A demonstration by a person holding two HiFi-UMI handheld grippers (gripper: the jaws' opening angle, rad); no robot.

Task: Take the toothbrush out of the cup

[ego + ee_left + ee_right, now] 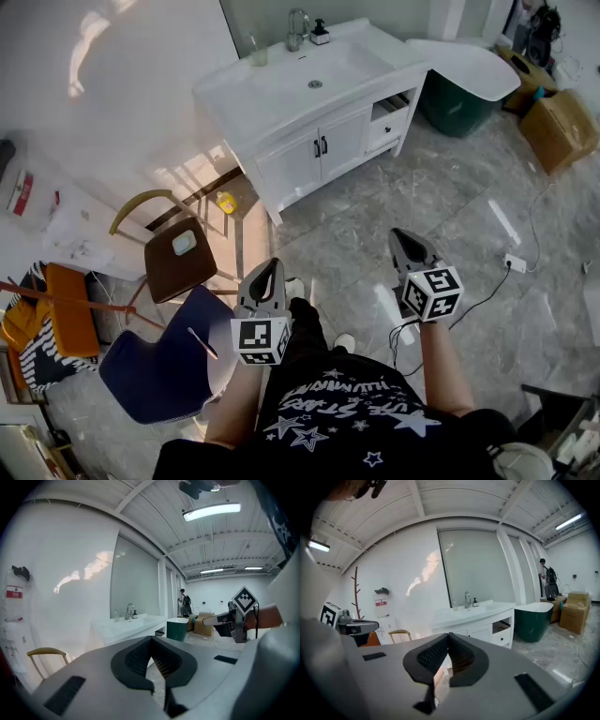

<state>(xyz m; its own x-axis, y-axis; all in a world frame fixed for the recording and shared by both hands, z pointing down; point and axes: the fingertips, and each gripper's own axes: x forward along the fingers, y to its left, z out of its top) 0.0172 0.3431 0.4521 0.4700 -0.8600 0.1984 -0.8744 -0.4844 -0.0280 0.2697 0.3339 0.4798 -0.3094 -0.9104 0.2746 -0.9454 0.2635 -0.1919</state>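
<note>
Both tools are closed and hold nothing. The left tool [151, 641] and right tool [448, 637] each show their pads meeting at the tip in their own views.

In the head view you stand on the grey floor [450, 197], with both tools well apart from the white vanity table [281, 98]. The cup [259, 53] stands at the table's back edge, just beside the faucet [298, 26]. The soap bottle [321, 34] is on the faucet's other side. The toothbrush is too small to make out in any view, so I can't tell if it's in the cup.

Head view only:
- brown chair [178, 258]
- blue chair [155, 370]
- power strip [515, 263] on the floor

Gripper views only:
- ceiling light strip [211, 510]
- a person [184, 601] far back
- your right tool's marker cube [245, 600], seen from the left gripper view

The green tub [459, 103] sits just beside the table, with a cardboard box [558, 127] further right. Neither shows its contents. One table compartment [392, 101] is open, and its inside is too dark to read.
</note>
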